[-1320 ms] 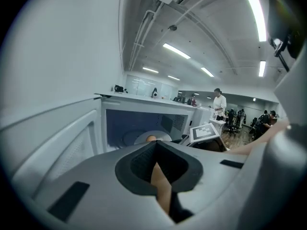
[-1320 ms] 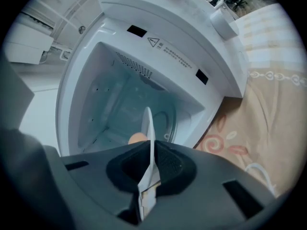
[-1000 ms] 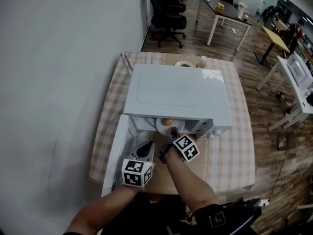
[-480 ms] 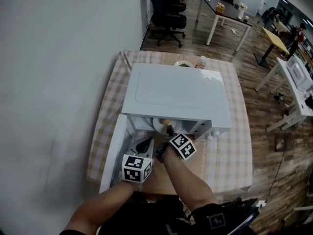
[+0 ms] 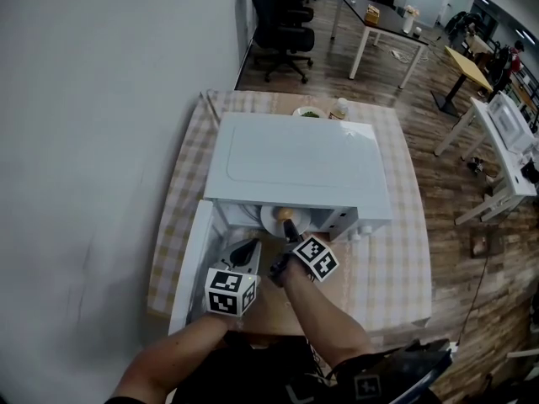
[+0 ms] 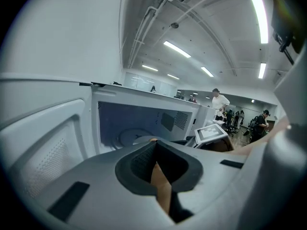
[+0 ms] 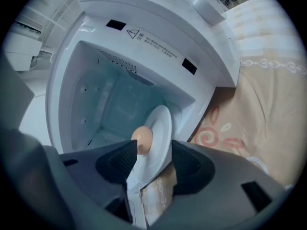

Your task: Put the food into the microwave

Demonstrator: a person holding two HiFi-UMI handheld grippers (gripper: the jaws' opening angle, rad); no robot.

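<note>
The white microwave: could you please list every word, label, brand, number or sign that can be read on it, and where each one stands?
Triangular warning sign, on the white microwave's front frame above the cavity opening: a symbol only, no words.
Two lines of fine print beside that triangle: too small to read.
Brand names, numbers or other text elsewhere on it: none legible in any view.

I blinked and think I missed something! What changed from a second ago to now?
The right gripper was pinching the plate. Now its jaws are opening and letting go, with the plate's rim between them. The rest stayed the same: the plate with the round food sits at the mouth of the microwave, the door is open, and the left gripper waits in front of it.
</note>
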